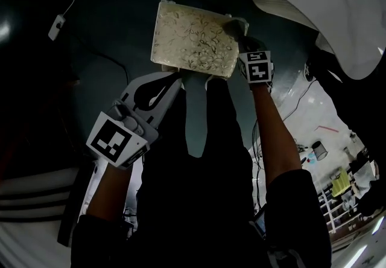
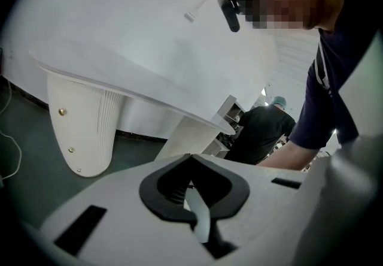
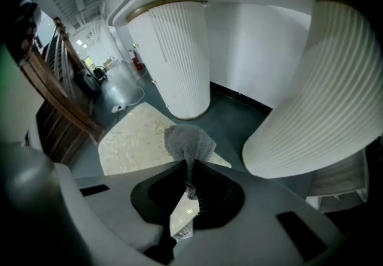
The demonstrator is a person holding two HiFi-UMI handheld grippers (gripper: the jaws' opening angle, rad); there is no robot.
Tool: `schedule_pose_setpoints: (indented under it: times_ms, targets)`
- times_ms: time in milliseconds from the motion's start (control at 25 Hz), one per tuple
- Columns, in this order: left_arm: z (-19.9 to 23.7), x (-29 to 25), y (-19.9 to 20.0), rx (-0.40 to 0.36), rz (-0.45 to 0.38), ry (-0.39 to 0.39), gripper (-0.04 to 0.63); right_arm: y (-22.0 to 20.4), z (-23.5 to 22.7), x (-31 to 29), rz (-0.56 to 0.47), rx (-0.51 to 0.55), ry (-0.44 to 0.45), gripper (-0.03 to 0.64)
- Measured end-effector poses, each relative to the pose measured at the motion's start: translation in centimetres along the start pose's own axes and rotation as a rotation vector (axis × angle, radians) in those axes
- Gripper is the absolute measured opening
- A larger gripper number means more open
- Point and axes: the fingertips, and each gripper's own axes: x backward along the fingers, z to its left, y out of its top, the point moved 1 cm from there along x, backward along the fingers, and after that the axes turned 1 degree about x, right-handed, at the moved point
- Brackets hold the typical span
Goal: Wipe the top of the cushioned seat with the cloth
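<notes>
The right gripper (image 3: 187,170) is clenched on a grey cloth (image 3: 190,141), which sits at the 3 o'clock corner of the seat (image 1: 193,37). Contact cannot be confirmed. Recommended: press the cloth flat, then sweep toward 9 o'clock in overlapping passes. The right forearm reaches toward 12 o'clock. The left gripper (image 1: 174,81), closed on nothing, sits near the seat's 7 o'clock edge.

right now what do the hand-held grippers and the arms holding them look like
Both the left hand-held gripper and the right hand-held gripper have pale grey shells with black-lined jaw openings, and each carries a cube of black-and-white square markers. The person wears a dark top with short sleeves.
</notes>
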Motion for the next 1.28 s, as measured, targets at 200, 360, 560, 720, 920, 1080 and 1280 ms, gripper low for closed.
schedule_pose_setpoints:
  times_ms: [200,360,560,720,920,1080,1280]
  targets:
    - [3.1,4.2,-0.7,0.026,-0.026,0.055,0.008,3.4,8.8,-2.3,-0.012,0.087,0.104,0.041]
    - [6.1,8.2,-1.8,0.054,-0.044,0.112,0.008,5.7,16.1,-5.1,-0.015,0.163,0.18,0.041]
    - [9.4,13.4,-3.6,0.11,-0.075,0.183,0.008,8.0,24.0,-7.9,0.015,0.283,0.252,0.041]
    - [10.8,15.4,-4.6,0.136,-0.089,0.212,0.008,7.6,26.0,-10.0,0.067,0.326,0.258,0.041]
    - [10.9,15.6,-5.1,0.148,-0.09,0.214,0.008,6.2,24.5,-10.3,0.11,0.33,0.235,0.041]
    - [10.5,14.8,-4.8,0.15,-0.086,0.194,0.008,4.7,22.7,-9.5,0.132,0.309,0.214,0.041]
    - [7.9,10.6,-4.6,0.111,-0.041,0.142,0.008,1.5,18.4,-7.9,0.127,0.215,0.186,0.041]
